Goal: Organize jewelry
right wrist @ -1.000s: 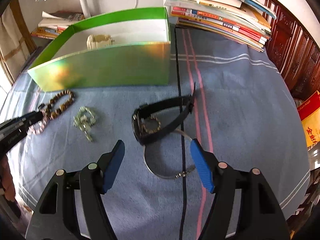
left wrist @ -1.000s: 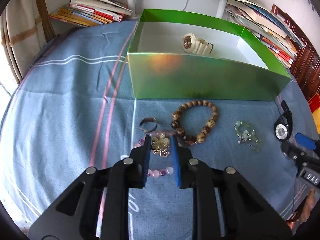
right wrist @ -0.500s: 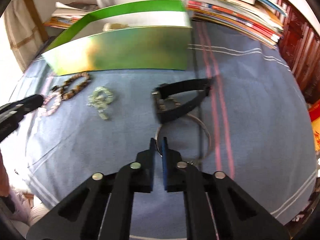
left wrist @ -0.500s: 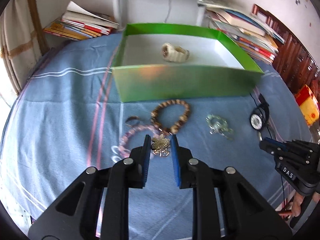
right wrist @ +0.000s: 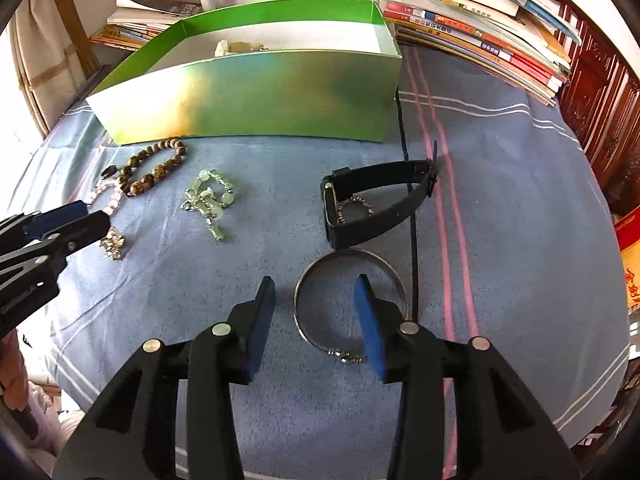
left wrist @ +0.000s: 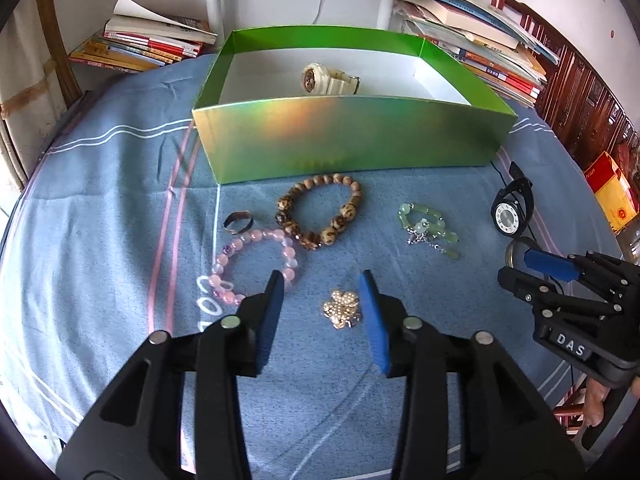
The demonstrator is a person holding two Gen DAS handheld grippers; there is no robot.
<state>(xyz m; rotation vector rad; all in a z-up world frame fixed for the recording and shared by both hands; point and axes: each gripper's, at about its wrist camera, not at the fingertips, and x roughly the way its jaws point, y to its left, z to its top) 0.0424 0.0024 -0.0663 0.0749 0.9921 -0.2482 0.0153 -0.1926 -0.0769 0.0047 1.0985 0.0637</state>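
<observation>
A green box (left wrist: 352, 140) holds a cream watch (left wrist: 328, 79). In front of it on the blue cloth lie a brown bead bracelet (left wrist: 320, 208), a pink bead bracelet (left wrist: 256, 264), a dark ring (left wrist: 238, 222), a green bead bracelet (left wrist: 428, 230) and a gold flower brooch (left wrist: 342, 309). My left gripper (left wrist: 322, 300) is open, with the brooch lying between its fingers. My right gripper (right wrist: 316, 304) is open over the left part of a silver bangle (right wrist: 348, 304), with a black watch (right wrist: 372, 204) just beyond. The box (right wrist: 256, 96) also shows in the right wrist view.
Stacks of books (left wrist: 148, 44) lie behind the box at left, more books (right wrist: 480, 28) at right. A thin black cable (right wrist: 408, 200) runs across the cloth by the black watch. A dark wooden cabinet (right wrist: 600, 92) stands at far right.
Both grippers have opened. The left one let go of the gold brooch, which now lies on the cloth nearer than the bracelets. The right one, shut half a second ago, opened over the bangle.
</observation>
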